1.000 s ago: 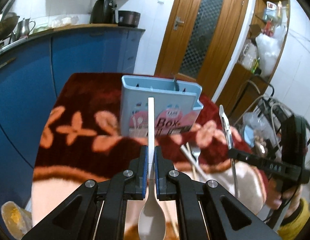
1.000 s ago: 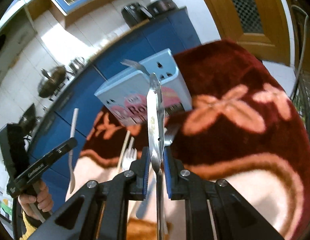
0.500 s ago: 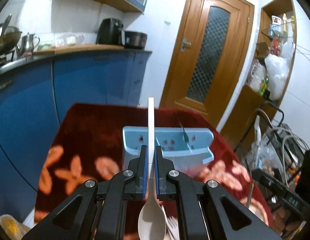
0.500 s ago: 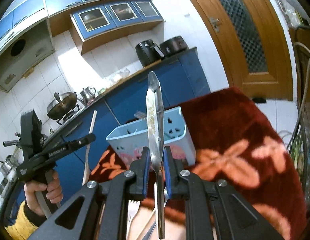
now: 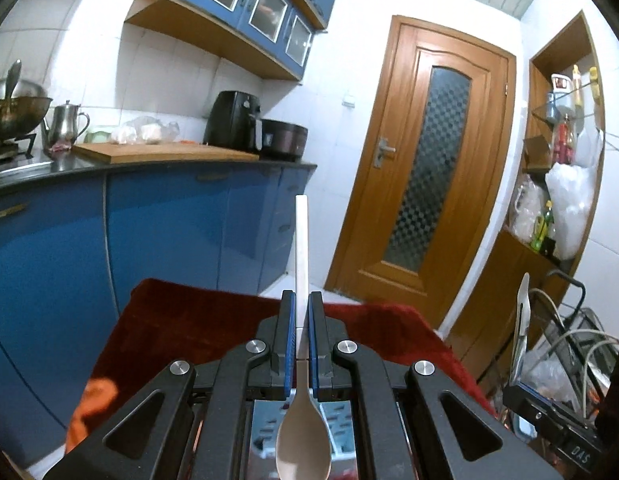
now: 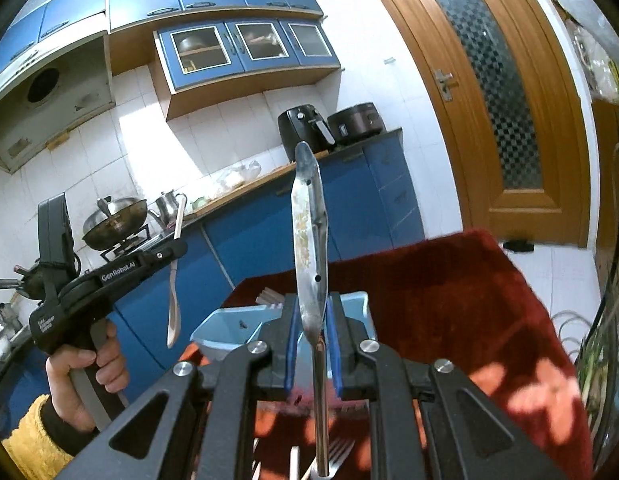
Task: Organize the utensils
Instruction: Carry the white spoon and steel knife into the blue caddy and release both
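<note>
The left tool (image 5: 302, 344) is pinching a pale spoon (image 5: 302, 436) by the thin part of its handle. The bowl of the spoon hangs low, close to the camera, and the long handle sticks up and away. Holding it by the middle like this keeps it from swinging.

The right tool (image 6: 312, 344) is pinching a metal utensil with a wide flat handle (image 6: 309, 240). The wide part points up and the thin shaft runs down. Its bottom end is cut off by the edge of the picture, so I cannot tell what kind it is.

Both tools are lifted high and tipped up, so the cameras see cupboards and the door (image 5: 429, 184). They seem held this way so the low ends can go down into the blue holder box (image 6: 229, 330), which sits just under the right tool on the surface with the red flowered cloth (image 6: 449, 292). In the left view a bit of the box shows right under the spoon.

The left hand (image 6: 89, 376), in a yellow sleeve, grips its tool like a pistol, off to the side of the box. At least one fork (image 6: 333, 456) lies on the cloth, not yet put away. Something already stands in the back of the box.

I think the next job is to lower each one into the box slowly so it does not tip.
</note>
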`<state>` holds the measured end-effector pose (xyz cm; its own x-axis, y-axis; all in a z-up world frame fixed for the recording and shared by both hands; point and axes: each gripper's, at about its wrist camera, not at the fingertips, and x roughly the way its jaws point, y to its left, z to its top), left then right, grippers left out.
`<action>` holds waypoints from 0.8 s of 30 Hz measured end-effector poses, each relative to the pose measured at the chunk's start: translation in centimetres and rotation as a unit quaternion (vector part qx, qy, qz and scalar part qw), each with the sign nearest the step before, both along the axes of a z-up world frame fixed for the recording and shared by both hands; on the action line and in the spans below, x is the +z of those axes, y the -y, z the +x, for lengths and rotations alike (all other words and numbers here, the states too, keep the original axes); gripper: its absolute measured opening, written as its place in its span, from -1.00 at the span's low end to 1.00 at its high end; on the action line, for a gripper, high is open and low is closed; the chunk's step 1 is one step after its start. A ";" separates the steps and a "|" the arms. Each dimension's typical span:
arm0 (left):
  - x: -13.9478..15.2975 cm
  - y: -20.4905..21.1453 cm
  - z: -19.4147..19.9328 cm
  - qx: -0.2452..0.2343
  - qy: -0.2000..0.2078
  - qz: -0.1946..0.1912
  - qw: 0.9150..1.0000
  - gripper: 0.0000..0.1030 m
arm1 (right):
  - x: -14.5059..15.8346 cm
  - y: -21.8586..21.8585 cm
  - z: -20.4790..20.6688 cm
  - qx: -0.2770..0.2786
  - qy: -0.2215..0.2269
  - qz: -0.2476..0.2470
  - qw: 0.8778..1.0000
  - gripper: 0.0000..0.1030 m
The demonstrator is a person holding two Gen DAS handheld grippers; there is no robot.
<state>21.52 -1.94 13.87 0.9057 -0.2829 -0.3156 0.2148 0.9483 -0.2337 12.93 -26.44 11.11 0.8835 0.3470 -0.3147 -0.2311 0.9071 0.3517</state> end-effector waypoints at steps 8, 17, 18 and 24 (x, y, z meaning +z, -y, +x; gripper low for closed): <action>-1.4 1.0 0.9 0.016 0.046 0.003 0.999 -0.89 | 0.7 -0.7 3.3 -0.016 0.038 -0.030 0.999 -0.70; -3.7 0.8 0.7 0.046 0.081 0.005 0.996 -0.89 | -0.9 -2.5 6.5 -0.040 0.083 -0.073 0.993 -0.70; -3.9 0.8 0.6 0.047 0.086 0.008 0.995 -0.89 | -1.2 -2.6 6.7 -0.041 0.083 -0.073 0.993 -0.70; -6.0 1.5 0.2 0.065 0.091 0.026 0.993 -0.89 | -2.6 -3.2 6.7 -0.029 0.070 -0.094 0.993 -0.70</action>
<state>21.71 -3.41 7.84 0.9771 -0.1470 -0.1538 0.1238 0.9807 -0.1514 19.62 -23.23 8.46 0.9400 0.2419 -0.2407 -0.2120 0.9667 0.1435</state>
